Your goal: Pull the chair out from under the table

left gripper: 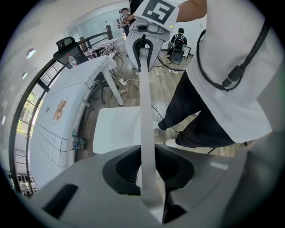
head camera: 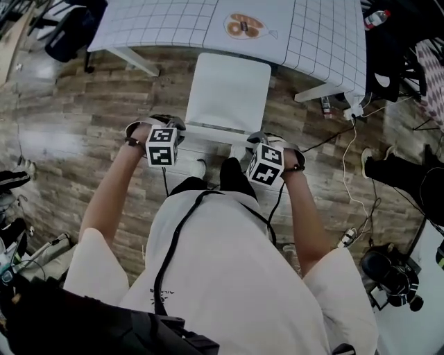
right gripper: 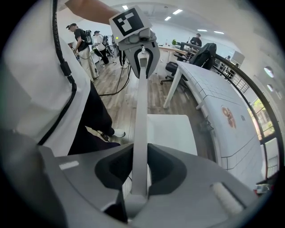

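Chairs: one white chair (head camera: pixel 229 90), at 12 o'clock from the person in the head view.
Chair place: on the wood floor (head camera: pixel 62 132); its seat shows almost whole, and only the far edge meets the near edge of the surface (head camera: pixel 159 24).
Surface: one, under a grid cloth, across the top of the head view from 10 to 2 o'clock; one round print (head camera: pixel 244 26) lies on it at 12 o'clock.
Back rail: one thin white back rail (left gripper: pixel 146 111) along the side of the chair nearest the person, with both grippers on it.
Hand-held grippers: two, each with one marker cube and each pointing steeply down.
Left hand-held gripper (left gripper: pixel 149 173): at the 9 o'clock end of the rail in the head view; jaws narrowly apart and clamped on the rail, one on each face. The rail runs from between them up to the other gripper at 12 o'clock in the left gripper view.
Right hand-held gripper (right gripper: pixel 136 171): at the 3 o'clock end of the rail in the head view; jaws narrowly apart and clamped on the rail in the same way. The left one shows at 12 o'clock along the rail.
Bottles: two seen in the head view, one bottle (head camera: pixel 375 17) at 2 o'clock by the corner of the surface, a second (head camera: pixel 325 105) on the floor by the surface leg.
Cable: one white cable (head camera: pixel 350 173) trailing over the floor at 3 o'clock.
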### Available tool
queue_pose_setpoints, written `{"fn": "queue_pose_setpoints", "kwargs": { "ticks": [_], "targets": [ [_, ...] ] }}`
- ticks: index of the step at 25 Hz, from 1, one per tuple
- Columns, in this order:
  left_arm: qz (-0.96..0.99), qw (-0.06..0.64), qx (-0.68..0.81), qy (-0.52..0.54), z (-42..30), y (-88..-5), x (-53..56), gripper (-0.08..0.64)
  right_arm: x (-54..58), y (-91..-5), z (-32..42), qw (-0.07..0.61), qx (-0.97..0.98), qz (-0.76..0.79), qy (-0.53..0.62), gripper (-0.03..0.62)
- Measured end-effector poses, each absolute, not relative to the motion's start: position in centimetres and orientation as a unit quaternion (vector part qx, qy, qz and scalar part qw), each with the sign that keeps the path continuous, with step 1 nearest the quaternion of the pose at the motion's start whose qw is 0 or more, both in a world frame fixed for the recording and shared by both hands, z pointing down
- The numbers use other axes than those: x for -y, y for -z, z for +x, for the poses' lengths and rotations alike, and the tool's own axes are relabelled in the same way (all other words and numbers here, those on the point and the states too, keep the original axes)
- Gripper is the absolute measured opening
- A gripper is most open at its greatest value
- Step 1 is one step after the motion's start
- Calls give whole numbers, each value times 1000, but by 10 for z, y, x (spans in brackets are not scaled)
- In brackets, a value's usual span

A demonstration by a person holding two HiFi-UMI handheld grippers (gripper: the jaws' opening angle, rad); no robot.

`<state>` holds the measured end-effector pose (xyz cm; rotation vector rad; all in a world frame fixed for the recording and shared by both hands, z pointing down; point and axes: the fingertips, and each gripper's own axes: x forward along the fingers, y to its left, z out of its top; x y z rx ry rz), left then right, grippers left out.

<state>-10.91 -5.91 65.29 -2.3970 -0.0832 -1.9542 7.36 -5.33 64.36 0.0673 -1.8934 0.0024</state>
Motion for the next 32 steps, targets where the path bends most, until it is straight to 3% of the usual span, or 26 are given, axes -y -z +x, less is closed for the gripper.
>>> {"fn": "queue_pose_setpoints", "kwargs": {
  "ticks": [20,32],
  "targets": [
    [-813,61,8,578,-121,-651,46,84,47,-653,62,641,761,99,7,112],
    [-802,64,3,594,-119,-653,47,86,47,-655,67,640,761,101,25,109]
  ]
}}
